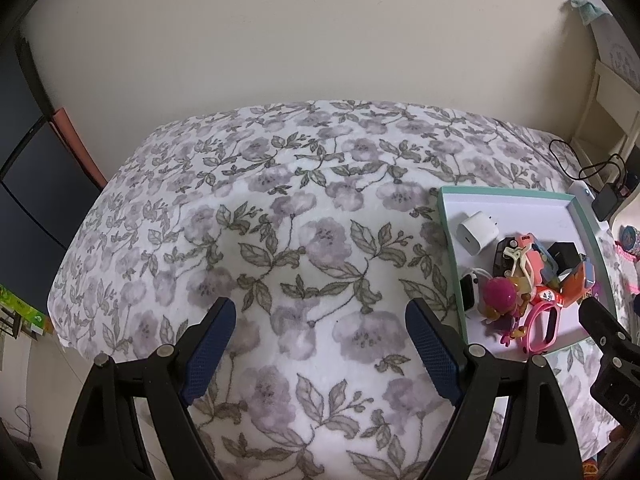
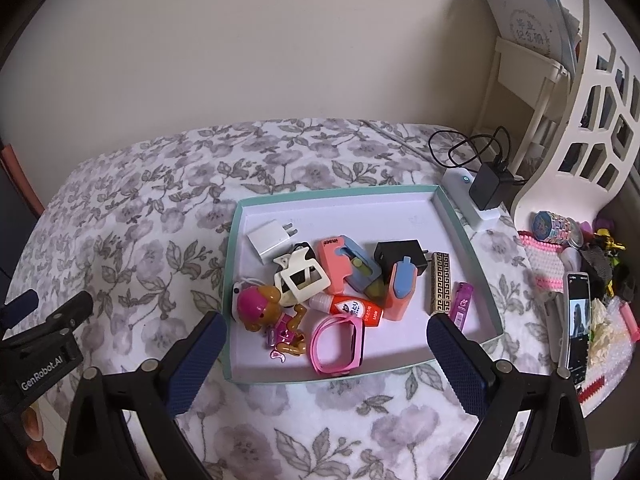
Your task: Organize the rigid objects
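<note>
Nearest, the right claw [image 2: 326, 354] stands open and empty above the near rim of the tray [image 2: 472, 240], which collects the small items so they do not sink into the soft bed [image 2: 140, 220]. The pink band [image 2: 338, 344] lies closest, then the charger [image 2: 266, 242]. The left claw [image 1: 320, 334], also open, hovers over bare blanket, where free room remains.

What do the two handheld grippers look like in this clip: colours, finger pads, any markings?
Both match: the left gripper and right gripper have black plastic frames with silver rivets and dark blue textured pads on the fingers. In the right wrist view, the left one's body carries white "GenRobot.AI" lettering. No cables or sleeves show.
</note>
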Action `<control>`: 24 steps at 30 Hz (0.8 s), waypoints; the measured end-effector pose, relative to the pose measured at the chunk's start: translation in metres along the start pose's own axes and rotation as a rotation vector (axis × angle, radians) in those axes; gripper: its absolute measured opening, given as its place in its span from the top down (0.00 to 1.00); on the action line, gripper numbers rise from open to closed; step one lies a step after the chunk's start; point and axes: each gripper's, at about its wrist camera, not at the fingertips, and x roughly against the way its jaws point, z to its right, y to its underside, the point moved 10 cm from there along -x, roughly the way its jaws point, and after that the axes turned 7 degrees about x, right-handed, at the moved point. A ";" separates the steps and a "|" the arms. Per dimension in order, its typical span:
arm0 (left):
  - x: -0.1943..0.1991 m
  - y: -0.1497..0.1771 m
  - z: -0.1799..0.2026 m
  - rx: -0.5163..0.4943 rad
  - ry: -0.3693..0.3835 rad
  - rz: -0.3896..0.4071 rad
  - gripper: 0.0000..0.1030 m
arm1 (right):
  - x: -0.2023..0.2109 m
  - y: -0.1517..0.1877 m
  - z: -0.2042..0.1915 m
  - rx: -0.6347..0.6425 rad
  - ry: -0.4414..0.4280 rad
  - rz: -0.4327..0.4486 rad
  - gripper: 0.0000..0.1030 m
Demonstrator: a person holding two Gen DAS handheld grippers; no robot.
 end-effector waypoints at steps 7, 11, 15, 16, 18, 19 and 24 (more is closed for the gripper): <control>-0.001 0.001 0.002 -0.004 0.005 -0.005 0.15 | -0.002 0.001 0.000 0.004 0.005 -0.008 0.01; -0.001 0.002 0.003 -0.003 0.004 -0.009 0.15 | -0.002 0.001 -0.001 0.010 0.007 -0.008 0.01; -0.002 0.002 0.002 -0.003 0.004 -0.010 0.15 | -0.003 0.001 -0.002 0.019 0.008 -0.010 0.01; -0.002 0.002 0.003 -0.002 0.004 -0.010 0.15 | -0.004 0.002 -0.002 0.021 0.008 -0.011 0.01; -0.003 0.003 0.002 -0.001 0.005 -0.013 0.15 | -0.004 0.002 -0.002 0.023 0.009 -0.013 0.01; -0.003 0.003 0.002 0.000 0.006 -0.014 0.15 | -0.004 0.002 -0.002 0.024 0.009 -0.013 0.01; -0.004 0.004 0.002 -0.002 0.007 -0.019 0.15 | -0.005 0.002 -0.003 0.031 0.010 -0.018 0.01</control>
